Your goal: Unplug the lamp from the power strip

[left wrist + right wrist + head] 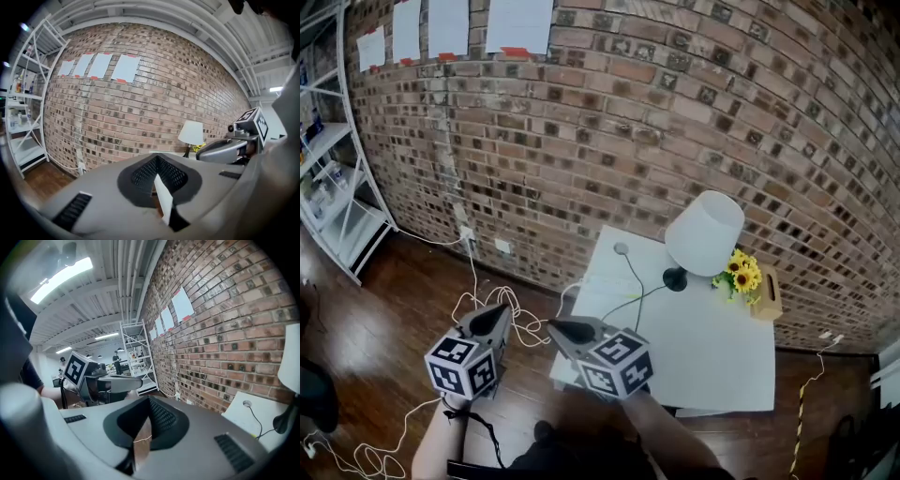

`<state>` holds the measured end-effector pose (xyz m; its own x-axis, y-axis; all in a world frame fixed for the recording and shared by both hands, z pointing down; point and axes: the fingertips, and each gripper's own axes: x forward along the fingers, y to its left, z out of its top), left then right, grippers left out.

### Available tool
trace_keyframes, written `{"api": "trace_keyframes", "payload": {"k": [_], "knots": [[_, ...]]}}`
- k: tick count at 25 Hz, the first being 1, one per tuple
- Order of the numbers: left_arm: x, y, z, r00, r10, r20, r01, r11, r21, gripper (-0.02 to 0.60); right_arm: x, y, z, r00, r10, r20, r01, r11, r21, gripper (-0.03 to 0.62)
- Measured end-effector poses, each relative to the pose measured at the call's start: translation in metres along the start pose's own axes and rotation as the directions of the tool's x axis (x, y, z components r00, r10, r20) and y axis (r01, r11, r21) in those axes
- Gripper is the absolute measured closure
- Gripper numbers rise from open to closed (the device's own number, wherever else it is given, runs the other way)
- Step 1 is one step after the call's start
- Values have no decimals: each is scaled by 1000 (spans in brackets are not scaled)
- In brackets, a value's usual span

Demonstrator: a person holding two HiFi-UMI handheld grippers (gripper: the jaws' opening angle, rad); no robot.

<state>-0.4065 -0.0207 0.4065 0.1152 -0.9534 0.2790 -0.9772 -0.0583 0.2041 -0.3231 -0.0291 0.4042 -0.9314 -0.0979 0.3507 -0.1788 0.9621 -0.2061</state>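
The lamp (703, 234), with a white shade and a black base, stands at the back of a white table (722, 356). Its black cord (628, 302) runs across the tabletop toward the table's left edge. I cannot make out a power strip; only tangled white cables (520, 319) lie on the floor below the wall sockets (502, 246). My left gripper (499, 311) is held over the floor left of the table, jaws shut and empty. My right gripper (558, 327) hovers at the table's near left corner, also shut and empty. Both are well short of the lamp (191, 132).
Sunflowers (741, 272) and a wooden tissue box (767, 295) sit right of the lamp. A small round grey object (621, 248) with a thin cord lies on the table's far left. White shelving (337, 187) stands at the left, before the brick wall. Another cable (811, 380) trails right of the table.
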Motion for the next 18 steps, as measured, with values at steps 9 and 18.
{"api": "trace_keyframes", "payload": {"k": [9,18], "knots": [[29,-89,15,999,-36,6,35,991,126,571,-81,-30,-13,996,-69,57,70,997,-17,595],[59,-193,4,995,-101,-26,104,980,170,571,-175,-51,-27,983,-91,159,80,994,73,594]]}}
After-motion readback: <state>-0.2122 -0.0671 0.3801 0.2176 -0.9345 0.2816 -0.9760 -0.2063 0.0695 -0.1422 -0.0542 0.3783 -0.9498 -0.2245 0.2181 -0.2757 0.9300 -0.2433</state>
